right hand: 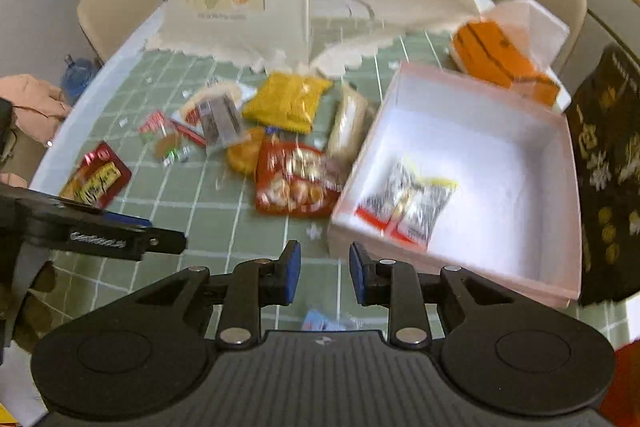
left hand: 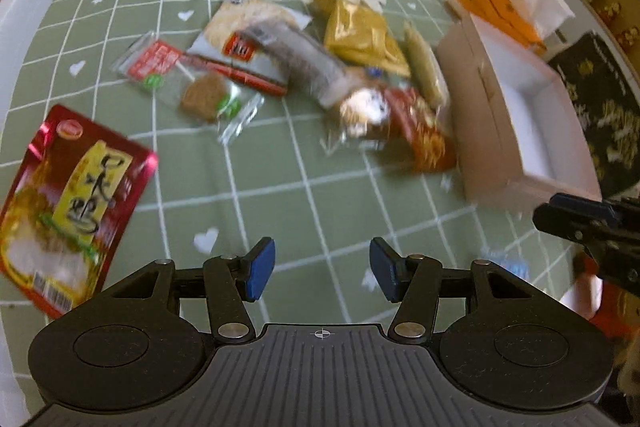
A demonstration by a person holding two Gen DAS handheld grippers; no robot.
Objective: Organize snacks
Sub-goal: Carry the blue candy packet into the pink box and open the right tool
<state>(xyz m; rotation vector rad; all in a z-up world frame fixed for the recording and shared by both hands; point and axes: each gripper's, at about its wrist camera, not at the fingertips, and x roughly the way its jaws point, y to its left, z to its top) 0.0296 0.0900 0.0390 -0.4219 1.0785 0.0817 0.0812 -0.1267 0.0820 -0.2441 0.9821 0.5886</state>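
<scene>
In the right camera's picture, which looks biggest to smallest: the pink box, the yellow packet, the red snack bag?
1. Pink box
2. Red snack bag and yellow packet look alike; the bag lies nearer, so unsure.

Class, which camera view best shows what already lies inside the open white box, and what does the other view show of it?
The right wrist view: it looks down into the white box, showing the packets on its floor. The left wrist view meets the box edge-on from the side; only walls and bare interior show, no contents.

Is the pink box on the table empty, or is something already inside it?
Not empty. The pink box is open-topped and holds one snack packet on its white floor.
</scene>
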